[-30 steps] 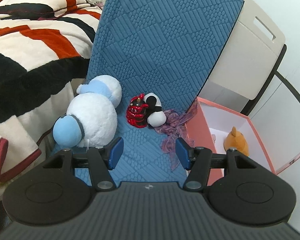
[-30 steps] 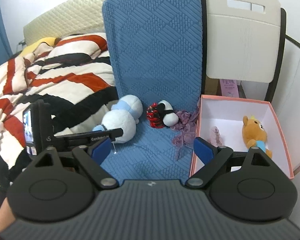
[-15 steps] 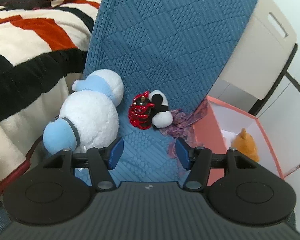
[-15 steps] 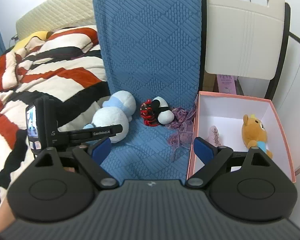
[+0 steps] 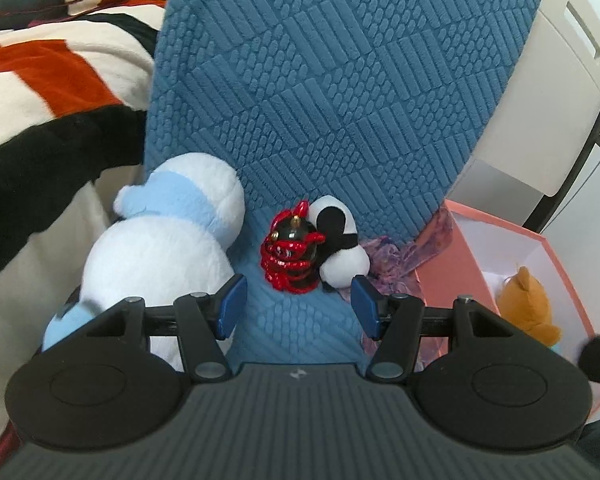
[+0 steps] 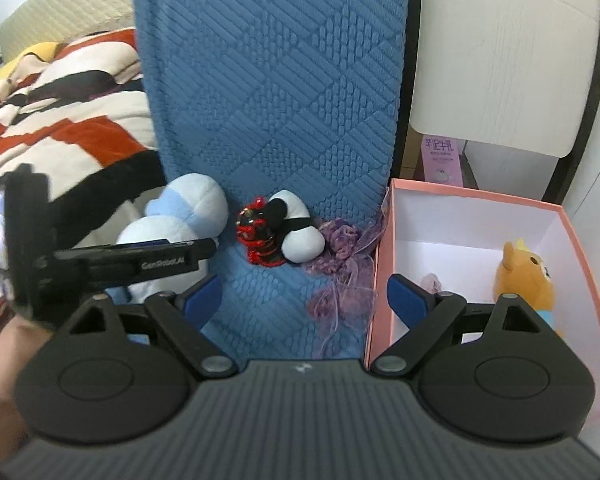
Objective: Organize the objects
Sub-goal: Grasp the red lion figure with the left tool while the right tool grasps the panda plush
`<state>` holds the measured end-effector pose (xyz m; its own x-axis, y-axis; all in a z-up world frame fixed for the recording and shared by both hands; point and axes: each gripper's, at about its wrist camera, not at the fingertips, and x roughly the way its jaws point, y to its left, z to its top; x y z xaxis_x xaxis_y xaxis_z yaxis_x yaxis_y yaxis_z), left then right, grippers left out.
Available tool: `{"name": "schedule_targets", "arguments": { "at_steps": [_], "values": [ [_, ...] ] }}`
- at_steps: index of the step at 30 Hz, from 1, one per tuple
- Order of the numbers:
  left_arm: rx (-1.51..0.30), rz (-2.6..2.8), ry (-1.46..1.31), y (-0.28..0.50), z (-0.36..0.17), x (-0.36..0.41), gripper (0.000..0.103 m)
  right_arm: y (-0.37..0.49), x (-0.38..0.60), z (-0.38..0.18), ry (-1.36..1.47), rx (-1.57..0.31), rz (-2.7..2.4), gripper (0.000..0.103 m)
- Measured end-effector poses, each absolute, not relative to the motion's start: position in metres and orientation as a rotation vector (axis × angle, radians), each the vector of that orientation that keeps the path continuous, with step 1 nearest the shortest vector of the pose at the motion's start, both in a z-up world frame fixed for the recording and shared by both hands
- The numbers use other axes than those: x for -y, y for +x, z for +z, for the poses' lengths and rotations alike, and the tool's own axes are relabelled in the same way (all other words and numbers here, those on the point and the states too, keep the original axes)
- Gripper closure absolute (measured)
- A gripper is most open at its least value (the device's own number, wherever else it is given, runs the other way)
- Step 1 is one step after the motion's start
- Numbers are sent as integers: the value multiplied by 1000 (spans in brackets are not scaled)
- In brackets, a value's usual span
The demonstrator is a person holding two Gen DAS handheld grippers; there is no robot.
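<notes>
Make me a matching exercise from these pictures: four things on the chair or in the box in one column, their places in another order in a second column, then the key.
Things:
1. snowman plush
2. red charm
3. purple ribbon
4. orange bear

Places:
A. inside the pink box
B. against the box's outer wall
C. at the seat's left edge, by the striped blanket
D. touching the panda plush

Pairs: 1-C, 2-D, 3-B, 4-A

A striped red, black and white blanket [image 5: 40,92] lies far left on the bed, a cream chair back [image 6: 496,52] stands far right, a purple carton [image 6: 442,158] below it.
</notes>
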<state>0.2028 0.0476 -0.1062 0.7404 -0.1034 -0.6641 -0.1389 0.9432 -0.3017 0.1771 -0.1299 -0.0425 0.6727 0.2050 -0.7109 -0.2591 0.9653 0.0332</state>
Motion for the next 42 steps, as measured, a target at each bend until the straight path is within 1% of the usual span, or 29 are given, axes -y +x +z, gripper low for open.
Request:
{"name": "schedule_targets", "arguments": {
  "at_steps": [5, 10, 18, 19, 22, 24, 28, 30, 37, 42],
  "values": [
    [-755, 6, -318, 228, -121, -47, 40, 215, 119, -70, -94, -800, 238, 12],
    [-766, -8, -308, 247, -135, -47, 41, 258, 113, -95, -58, -812, 229, 12],
    [-805, -33, -291, 282, -160, -41, 52, 306, 106, -122, -17, -760, 360, 12],
    [-806, -33, -283, 285, -162, -40, 53, 311, 106, -124, -3, -752, 385, 12],
    [-802, -31, -267, 296, -167, -37, 53, 328, 104, -133, 20, -756, 421, 16],
    [-804, -12, -271, 303, -172, -37, 53, 338, 101, -141, 18, -766, 426, 26],
    [-814, -1, -265, 314, -180, -37, 53, 355, 100, -158, 61, -805, 451, 29],
    [-808, 12, -249, 317, -184, -36, 52, 362, 102, -165, 85, -818, 474, 33],
    [-794, 7, -293, 326, -190, -40, 51, 377, 109, -187, 198, -882, 504, 31],
    [-780, 6, -285, 321, -194, -37, 51, 376, 114, -191, 238, -881, 506, 30]
  ]
}}
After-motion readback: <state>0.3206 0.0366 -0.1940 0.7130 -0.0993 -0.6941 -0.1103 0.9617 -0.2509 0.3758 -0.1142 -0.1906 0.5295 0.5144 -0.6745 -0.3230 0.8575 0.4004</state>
